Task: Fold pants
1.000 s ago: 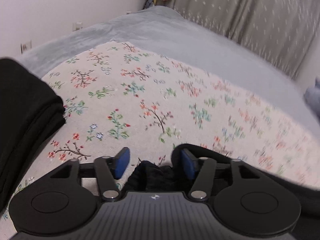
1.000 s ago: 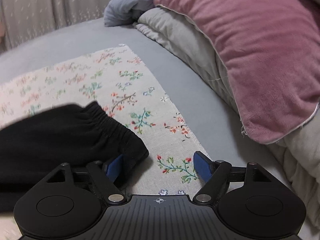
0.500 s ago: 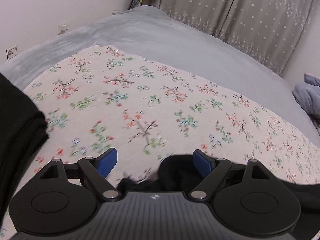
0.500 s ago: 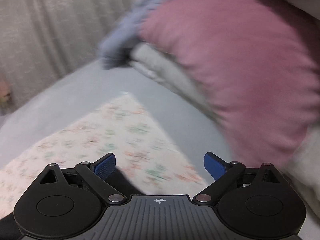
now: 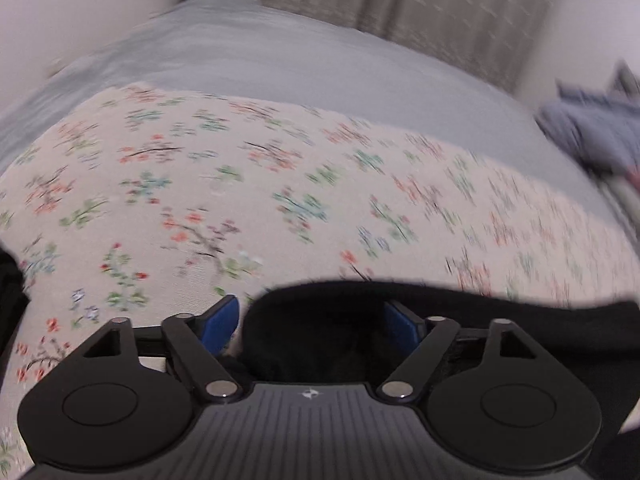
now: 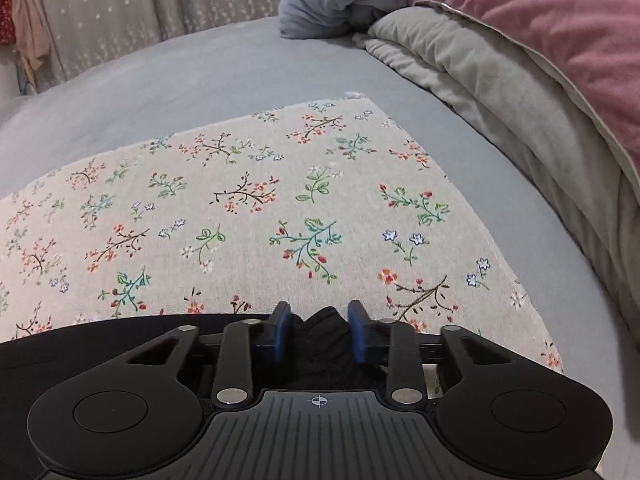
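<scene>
Floral cloth (image 6: 248, 216) on bed, right gripper (image 6: 319, 330) pinching black pants (image 6: 326, 328)

A floral cloth (image 6: 256, 208) lies spread on the grey bed (image 6: 168, 76) ahead of the gripper. Further off to the right, a pink quilt (image 6: 552, 32) rests on a grey duvet (image 6: 500, 92), a blue blanket (image 6: 336, 0) beside them. Star-patterned curtains (image 6: 132, 4) hang behind.

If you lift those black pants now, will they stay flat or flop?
Likely flop: the black pants already bunch between the right gripper fingers. The stretch toward the left gripper would probably sag. They seem light and unlikely to slip.
</scene>
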### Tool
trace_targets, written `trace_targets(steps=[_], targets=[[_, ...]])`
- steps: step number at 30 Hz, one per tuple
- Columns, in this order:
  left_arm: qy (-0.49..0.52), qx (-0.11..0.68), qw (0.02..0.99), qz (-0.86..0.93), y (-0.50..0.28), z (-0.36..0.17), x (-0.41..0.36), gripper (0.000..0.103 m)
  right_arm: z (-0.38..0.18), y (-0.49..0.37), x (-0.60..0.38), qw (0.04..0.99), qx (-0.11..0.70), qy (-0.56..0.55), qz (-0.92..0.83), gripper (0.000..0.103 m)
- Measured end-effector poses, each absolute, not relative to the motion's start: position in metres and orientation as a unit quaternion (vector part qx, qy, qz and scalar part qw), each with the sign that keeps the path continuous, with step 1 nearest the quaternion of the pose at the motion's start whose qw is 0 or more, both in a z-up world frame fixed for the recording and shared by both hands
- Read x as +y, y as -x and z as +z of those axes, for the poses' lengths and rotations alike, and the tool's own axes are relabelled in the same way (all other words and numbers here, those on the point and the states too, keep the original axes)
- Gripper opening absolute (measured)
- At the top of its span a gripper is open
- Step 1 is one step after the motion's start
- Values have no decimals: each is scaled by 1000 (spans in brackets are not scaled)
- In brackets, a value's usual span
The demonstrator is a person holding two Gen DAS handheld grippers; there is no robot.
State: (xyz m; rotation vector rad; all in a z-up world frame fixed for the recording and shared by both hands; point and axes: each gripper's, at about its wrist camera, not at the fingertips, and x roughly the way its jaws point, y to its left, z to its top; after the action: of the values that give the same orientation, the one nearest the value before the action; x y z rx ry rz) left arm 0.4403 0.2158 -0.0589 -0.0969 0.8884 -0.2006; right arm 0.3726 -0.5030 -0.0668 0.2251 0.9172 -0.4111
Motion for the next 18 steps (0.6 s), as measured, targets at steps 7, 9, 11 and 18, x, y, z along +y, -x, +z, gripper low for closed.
trace_targets(steps=[7, 9, 11, 18], targets=[[-38, 448, 891, -70, -441, -76, 173, 23, -59, -379, -489, 879, 412, -71, -228, 23], [-48, 439, 895, -55, -438, -68, 173, 21, -50, -375, -486, 888, 391, -61, -234, 22], [-53, 421, 904, -48, -431, -57, 173, 20, -37, -368, -485, 896, 371, -57, -238, 22], [-42, 380, 923, -30, -414, -12, 174, 20, 12, -342, -495, 906, 340, -69, -241, 21]])
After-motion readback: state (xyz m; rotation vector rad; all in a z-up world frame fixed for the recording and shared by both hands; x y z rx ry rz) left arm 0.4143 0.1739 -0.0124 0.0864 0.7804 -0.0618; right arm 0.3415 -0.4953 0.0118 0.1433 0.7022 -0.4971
